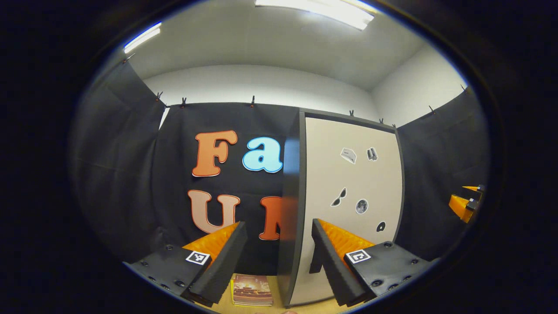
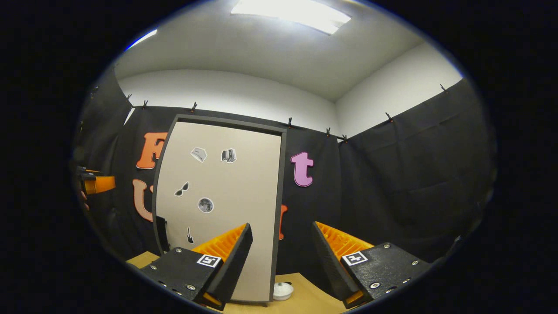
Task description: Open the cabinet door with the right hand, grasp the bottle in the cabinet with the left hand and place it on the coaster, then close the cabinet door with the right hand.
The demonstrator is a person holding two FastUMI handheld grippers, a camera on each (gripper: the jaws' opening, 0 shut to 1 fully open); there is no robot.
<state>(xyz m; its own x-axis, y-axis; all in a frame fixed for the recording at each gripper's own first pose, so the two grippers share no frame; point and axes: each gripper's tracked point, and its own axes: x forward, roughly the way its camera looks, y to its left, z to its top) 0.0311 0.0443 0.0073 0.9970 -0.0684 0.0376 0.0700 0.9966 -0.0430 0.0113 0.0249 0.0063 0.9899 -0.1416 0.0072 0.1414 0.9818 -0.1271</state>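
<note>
At the far left of the left gripper view hangs the black cloth wall, and low in front of it the left claw [image 1: 277, 244] stands wide apart with nothing between its fingers. Below that gap a book or magazine [image 1: 252, 290] lies flat on the wooden tabletop [image 1: 318, 307]. Right of centre stands the cabinet [image 1: 290, 209], dark-framed and upright on the tabletop, its pale door [image 1: 353, 183] shut and dotted with small stickers. At the right edge the other claw shows in part, too cut off to judge there.

Across in the right gripper view, the other claw peeks in at the left edge beside the cloth. Next comes the cabinet door [image 2: 226, 192], closed, so I cannot tell where the bottle sits behind it. Before it the right claw [image 2: 281, 244] is spread wide and empty, apart from the door. Just beside the cabinet's lower right corner a small white round thing [image 2: 283, 291] rests on the tabletop [image 2: 305, 301]; whether it is the coaster is unclear.
</note>
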